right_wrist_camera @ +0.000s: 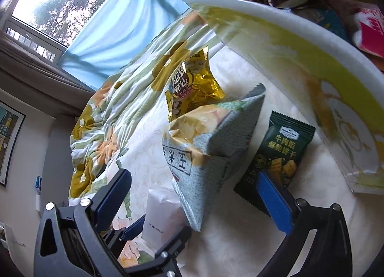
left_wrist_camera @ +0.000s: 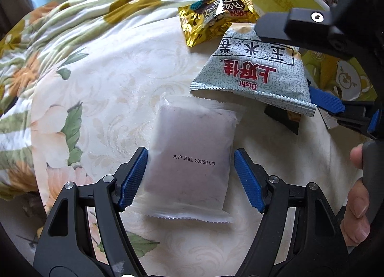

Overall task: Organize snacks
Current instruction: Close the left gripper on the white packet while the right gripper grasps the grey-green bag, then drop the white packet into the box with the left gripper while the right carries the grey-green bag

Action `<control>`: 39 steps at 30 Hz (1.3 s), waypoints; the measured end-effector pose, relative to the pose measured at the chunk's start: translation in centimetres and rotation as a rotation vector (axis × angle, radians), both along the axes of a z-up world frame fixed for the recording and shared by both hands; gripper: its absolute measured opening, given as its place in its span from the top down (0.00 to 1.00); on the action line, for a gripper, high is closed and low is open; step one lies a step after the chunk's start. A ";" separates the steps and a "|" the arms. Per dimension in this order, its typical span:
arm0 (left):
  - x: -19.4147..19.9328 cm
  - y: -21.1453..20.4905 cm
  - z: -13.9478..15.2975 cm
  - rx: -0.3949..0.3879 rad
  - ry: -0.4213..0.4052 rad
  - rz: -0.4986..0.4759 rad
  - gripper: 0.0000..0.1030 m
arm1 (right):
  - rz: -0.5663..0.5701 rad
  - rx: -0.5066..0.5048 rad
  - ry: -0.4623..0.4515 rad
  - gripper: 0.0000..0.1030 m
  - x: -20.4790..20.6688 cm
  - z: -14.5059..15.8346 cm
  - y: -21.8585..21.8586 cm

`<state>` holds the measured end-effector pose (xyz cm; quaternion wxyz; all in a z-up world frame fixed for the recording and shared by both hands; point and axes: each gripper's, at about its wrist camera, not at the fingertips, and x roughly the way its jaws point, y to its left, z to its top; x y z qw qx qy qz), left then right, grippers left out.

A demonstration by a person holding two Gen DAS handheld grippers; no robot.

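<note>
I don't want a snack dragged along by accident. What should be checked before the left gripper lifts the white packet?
1. White packet centred between left gripper fingers: ok.
2. Both fingers pressing on it: cannot tell.
3. Packet free of the grey-green bag: not ok, bag overlaps its far edge.
4. Right gripper open, holding nothing: ok.
5. Gold packet clear of the lift: ok.

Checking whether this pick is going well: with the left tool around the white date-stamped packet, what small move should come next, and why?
Probably close the left tool a little further. The white date-stamped packet lies flat on the floral cloth between the blue pads; one touches its edge while a gap shows at the other. The grey-green Oishi bag overlaps only its far end, so a firm grip should lift it free.
</note>
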<state>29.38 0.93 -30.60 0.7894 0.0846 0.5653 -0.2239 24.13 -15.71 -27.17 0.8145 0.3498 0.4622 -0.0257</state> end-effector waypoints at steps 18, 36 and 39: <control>3.6 1.2 -0.6 -0.013 0.010 0.037 0.41 | 0.057 -0.088 0.080 0.16 3.8 -2.1 0.3; 4.4 5.5 -0.1 -0.055 0.056 0.157 0.42 | 0.134 -0.160 0.059 0.44 3.3 -1.2 1.4; 3.7 5.9 0.8 -0.071 0.044 0.165 0.42 | 0.154 -0.186 0.046 0.45 2.4 -0.4 1.9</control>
